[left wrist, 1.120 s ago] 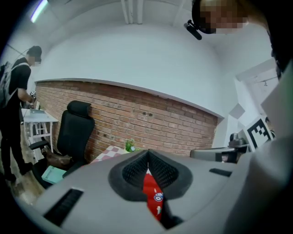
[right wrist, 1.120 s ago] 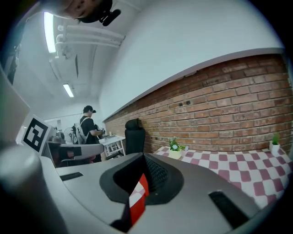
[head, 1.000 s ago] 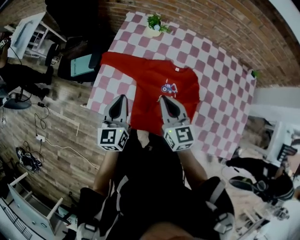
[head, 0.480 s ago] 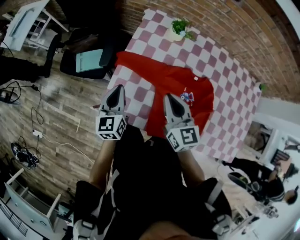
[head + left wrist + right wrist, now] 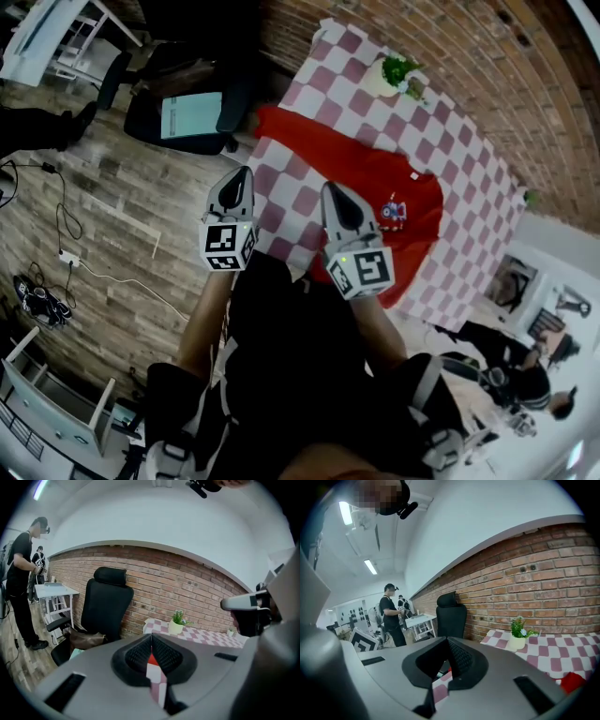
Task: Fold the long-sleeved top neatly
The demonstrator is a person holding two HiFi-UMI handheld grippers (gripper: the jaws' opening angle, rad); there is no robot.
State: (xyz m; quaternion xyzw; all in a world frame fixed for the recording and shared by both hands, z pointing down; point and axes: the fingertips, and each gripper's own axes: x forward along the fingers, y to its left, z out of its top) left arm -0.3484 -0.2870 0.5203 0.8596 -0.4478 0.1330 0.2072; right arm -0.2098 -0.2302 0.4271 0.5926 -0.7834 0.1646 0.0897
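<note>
Hovering left gripper (image 5: 241,175) and right gripper (image 5: 332,190) by the top (image 5: 361,169), fingers closed, empty; we should open before pinching cloth.

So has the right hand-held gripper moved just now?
Yes, leftward. The right hand-held gripper was over the red top; now it's over checked tablecloth beside it.

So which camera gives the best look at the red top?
The head view: the red top lies spread on the checked table, one sleeve stretched out, chest print visible. The left gripper view catches only a red sliver beyond its jaws; the right gripper view, a red patch at lower right.
</note>
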